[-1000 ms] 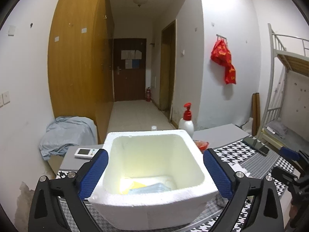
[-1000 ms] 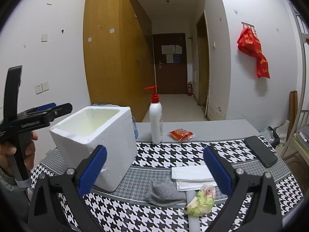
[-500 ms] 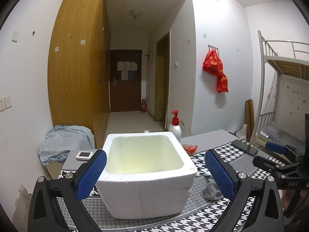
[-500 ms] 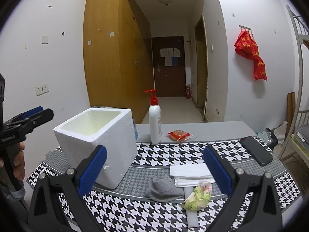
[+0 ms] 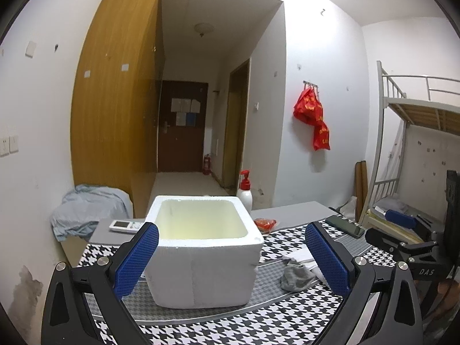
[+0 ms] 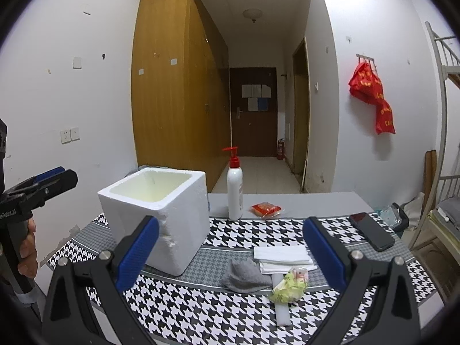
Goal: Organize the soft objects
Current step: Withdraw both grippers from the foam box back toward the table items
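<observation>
A white foam box [image 5: 201, 256] stands on the houndstooth cloth [image 6: 230, 307]; it also shows in the right wrist view [image 6: 161, 215]. Its contents are hidden from here. A grey sock [image 6: 244, 276] lies right of the box, also in the left wrist view [image 5: 296, 276]. Beside it lie folded white cloths [image 6: 283, 256] and a yellow-green crumpled item [image 6: 289, 287] on a white strip [image 6: 280, 309]. My left gripper [image 5: 231, 261] is open and empty, held back from the box. My right gripper [image 6: 230, 256] is open and empty, above the table's near side.
A pump bottle [image 6: 235, 189] and a red packet [image 6: 266, 209] stand behind the box. A black phone [image 6: 371, 231] lies at the right. A remote [image 5: 125, 225] lies on the grey table left of the box. A bunk bed [image 5: 417, 155] is to the right.
My left gripper has pulled back and away from the box, so its inside no longer shows. My right gripper has also drawn back slightly. Both stay open.
</observation>
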Motion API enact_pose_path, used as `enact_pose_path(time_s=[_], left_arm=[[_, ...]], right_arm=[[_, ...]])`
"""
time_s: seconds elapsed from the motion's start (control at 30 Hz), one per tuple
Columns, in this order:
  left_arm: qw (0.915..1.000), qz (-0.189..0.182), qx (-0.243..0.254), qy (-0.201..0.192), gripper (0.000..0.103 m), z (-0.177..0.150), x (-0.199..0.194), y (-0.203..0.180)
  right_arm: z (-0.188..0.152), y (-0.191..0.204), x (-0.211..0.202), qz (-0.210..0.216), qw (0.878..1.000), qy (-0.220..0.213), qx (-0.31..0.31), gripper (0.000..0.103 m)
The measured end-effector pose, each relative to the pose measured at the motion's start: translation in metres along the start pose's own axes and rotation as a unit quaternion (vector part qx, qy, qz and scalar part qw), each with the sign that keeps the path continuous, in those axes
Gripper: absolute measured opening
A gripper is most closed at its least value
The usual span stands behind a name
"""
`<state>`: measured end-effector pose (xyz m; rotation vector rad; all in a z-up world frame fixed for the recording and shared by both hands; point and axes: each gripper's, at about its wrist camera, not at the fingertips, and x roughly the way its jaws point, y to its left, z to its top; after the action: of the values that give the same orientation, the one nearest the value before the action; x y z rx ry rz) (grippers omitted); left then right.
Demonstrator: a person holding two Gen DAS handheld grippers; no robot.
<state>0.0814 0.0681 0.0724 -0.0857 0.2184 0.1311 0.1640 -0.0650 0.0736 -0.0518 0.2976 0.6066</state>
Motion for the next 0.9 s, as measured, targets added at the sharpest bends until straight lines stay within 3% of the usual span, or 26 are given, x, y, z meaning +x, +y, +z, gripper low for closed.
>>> enact_pose_path(time_s=[0.43, 0.9], left_arm=[[0.9998, -0.011, 0.007, -0.013, 0.102, -0.017, -0.025, -0.020], [0.9994, -0.018, -0.003, -0.031, 0.102, -0.052, -0.020, -0.030]], right_arm=[[-0.012, 0.005, -0.030, -0.012, 1.000, -0.010, -0.011, 0.102], [-0.043, 0.003, -0.031, -0.022, 1.000, -0.013, -0.004, 0.102]])
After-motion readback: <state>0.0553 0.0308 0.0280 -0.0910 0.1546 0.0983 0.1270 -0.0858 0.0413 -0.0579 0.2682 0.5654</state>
